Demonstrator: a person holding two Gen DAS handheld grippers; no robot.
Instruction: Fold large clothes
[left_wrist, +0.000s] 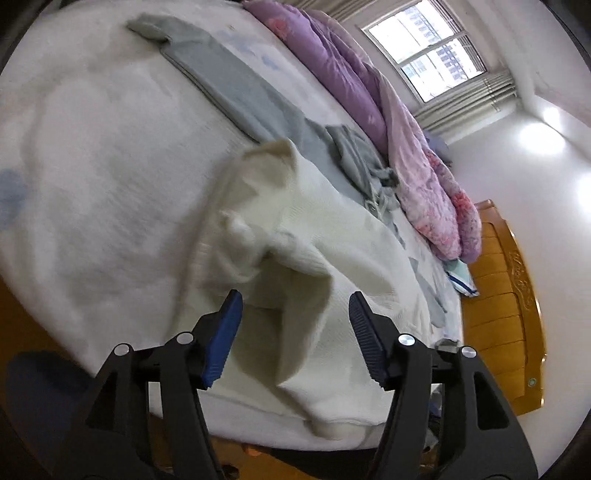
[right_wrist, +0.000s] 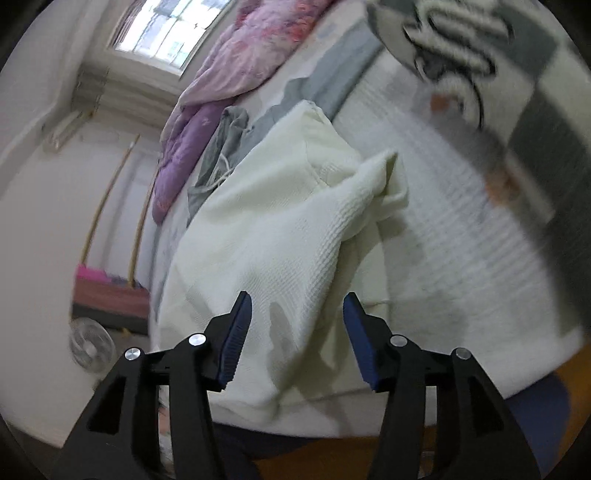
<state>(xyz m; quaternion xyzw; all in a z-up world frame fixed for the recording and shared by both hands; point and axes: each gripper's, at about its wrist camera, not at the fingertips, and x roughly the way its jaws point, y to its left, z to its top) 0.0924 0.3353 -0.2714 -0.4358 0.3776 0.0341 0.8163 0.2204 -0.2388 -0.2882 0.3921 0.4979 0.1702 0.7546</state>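
Note:
A cream knitted garment (left_wrist: 306, 240) lies rumpled on the white bed (left_wrist: 92, 177), near its front edge. It also shows in the right wrist view (right_wrist: 280, 229), with one part folded over itself. My left gripper (left_wrist: 295, 306) is open and hovers just above the garment's raised fold. My right gripper (right_wrist: 297, 306) is open too, just above the garment's near part. Neither holds any cloth.
Grey trousers (left_wrist: 236, 88) lie flat beyond the cream garment, also in the right wrist view (right_wrist: 325, 88). A purple quilt (left_wrist: 354, 81) is heaped along the far side. A wooden headboard (left_wrist: 506, 295) stands at the right. A patterned grey-and-white cloth (right_wrist: 480, 59) lies on the bed.

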